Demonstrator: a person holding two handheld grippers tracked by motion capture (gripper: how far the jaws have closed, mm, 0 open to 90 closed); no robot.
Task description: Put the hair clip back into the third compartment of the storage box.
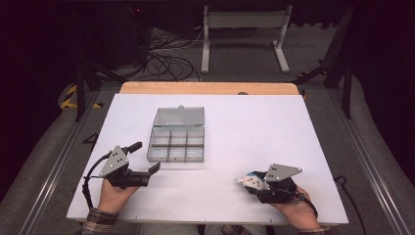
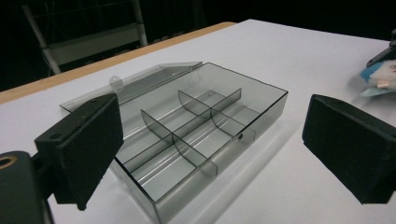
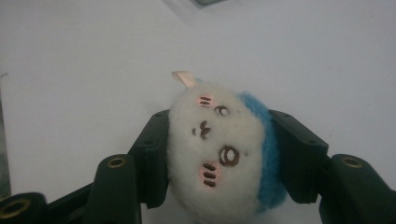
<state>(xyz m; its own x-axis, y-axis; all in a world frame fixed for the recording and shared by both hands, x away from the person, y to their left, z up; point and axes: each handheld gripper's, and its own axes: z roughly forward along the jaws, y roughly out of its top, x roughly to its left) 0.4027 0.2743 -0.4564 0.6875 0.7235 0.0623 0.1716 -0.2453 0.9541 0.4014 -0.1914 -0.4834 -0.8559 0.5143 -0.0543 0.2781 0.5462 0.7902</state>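
Left gripper (image 1: pixel 147 161): jaws spread wide, holding nothing, near the front-left corner of the clear divided box (image 1: pixel 176 140), lid open, on the white bench (image 1: pixel 254 127). Right gripper (image 1: pixel 250 182): jaws clamped on a white-and-blue plush toy (image 3: pixel 224 149), front-right of bench, well apart from box.

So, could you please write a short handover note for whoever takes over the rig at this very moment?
Right gripper: shut on the plush toy, a white fuzzy face with a blue back, held low at the near right of the table.
Left gripper: open, holding nothing, near the front left corner of the compartment box.
Box: lid swung open and lying flat behind it; the compartments that show look empty.
Done: box open, toy gripped.
Left, most likely: carry the toy to the box, place it in a compartment, perhaps close the lid.
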